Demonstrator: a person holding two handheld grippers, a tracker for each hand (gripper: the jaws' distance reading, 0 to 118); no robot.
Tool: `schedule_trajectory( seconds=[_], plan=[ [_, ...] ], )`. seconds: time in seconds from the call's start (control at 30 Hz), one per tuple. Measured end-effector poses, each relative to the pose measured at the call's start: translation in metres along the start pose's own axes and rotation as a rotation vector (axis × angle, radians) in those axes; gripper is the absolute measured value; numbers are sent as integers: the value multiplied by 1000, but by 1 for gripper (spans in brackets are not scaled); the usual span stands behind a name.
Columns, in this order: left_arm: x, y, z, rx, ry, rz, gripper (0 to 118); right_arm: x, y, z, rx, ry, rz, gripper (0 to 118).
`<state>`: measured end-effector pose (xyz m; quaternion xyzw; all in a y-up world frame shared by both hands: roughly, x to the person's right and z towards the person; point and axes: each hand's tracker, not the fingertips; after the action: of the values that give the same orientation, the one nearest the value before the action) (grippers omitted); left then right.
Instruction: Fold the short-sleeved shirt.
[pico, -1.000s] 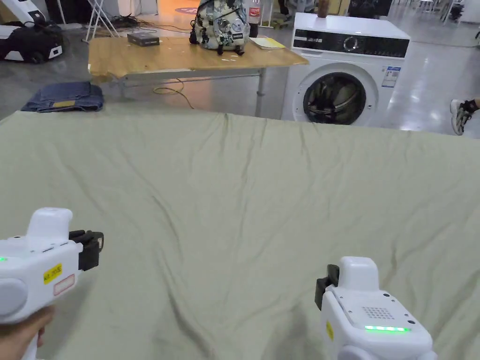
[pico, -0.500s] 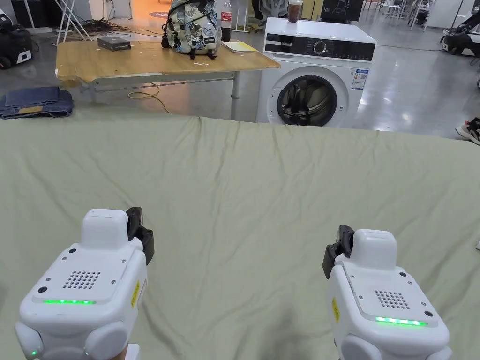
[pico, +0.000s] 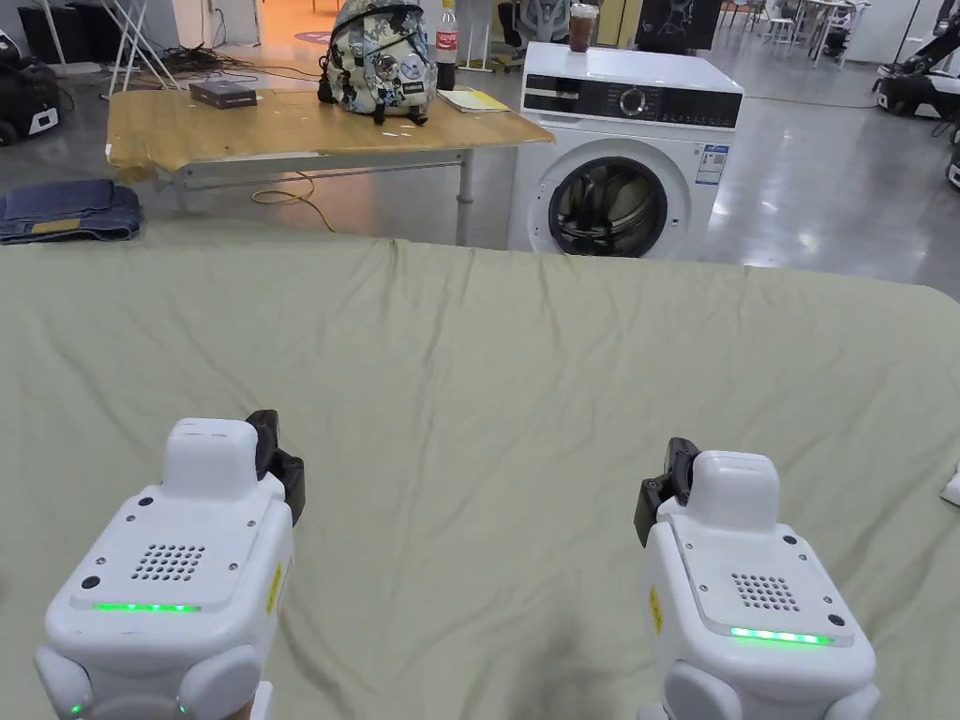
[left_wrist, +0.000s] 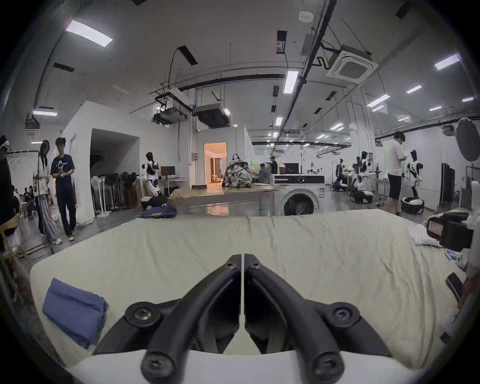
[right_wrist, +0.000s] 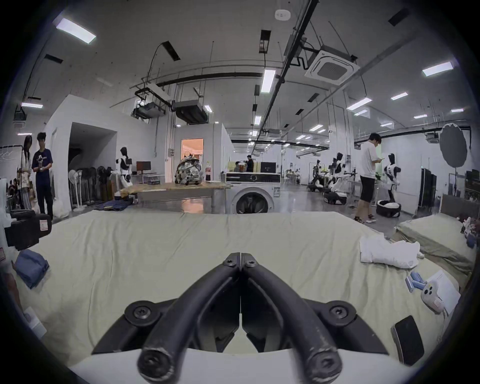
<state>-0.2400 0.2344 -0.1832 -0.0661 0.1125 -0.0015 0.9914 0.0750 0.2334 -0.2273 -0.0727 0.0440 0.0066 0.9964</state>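
A crumpled white garment (right_wrist: 387, 250) lies on the olive sheet (pico: 487, 375) off to the right, with a corner of it at the right edge (pico: 952, 487) of the head view. A folded blue garment (left_wrist: 74, 310) rests at the sheet's left side. My left gripper (left_wrist: 242, 256) is shut with nothing in it and hovers over bare sheet (pico: 277, 459). My right gripper (right_wrist: 240, 256) is also shut and holds nothing, level with the left one (pico: 667, 487). Both point toward the far edge.
A phone (right_wrist: 407, 339), a small white controller (right_wrist: 432, 296) and blue cells (right_wrist: 414, 280) lie at the sheet's right side. Beyond the far edge stand a washing machine (pico: 619, 159), a wooden table (pico: 309, 127) with a backpack (pico: 380, 52), folded jeans (pico: 66, 211) and several people.
The left gripper has swung in from the far left and now points forward beside the right one. Both have edged forward over the sheet. The head camera has shifted.
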Motion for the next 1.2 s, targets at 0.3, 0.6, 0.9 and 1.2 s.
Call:
schedule_trajectory(
  seconds=[0.3, 0.6, 0.9, 1.2],
  plan=[
    [-1, 5, -2, 3, -6, 3, 0, 1, -1, -1, -7, 3, -1, 0],
    [-3, 7, -6, 6, 8, 10, 0, 2, -1, -4, -11, -5, 3, 0],
    [-5, 6, -6, 4, -12, 15, 79, 0, -2, -7, -4, -16, 18, 90],
    [-2, 9, -8, 8, -5, -5, 79, 1, -2, -9, 2, -32, -3, 100]
  ],
)
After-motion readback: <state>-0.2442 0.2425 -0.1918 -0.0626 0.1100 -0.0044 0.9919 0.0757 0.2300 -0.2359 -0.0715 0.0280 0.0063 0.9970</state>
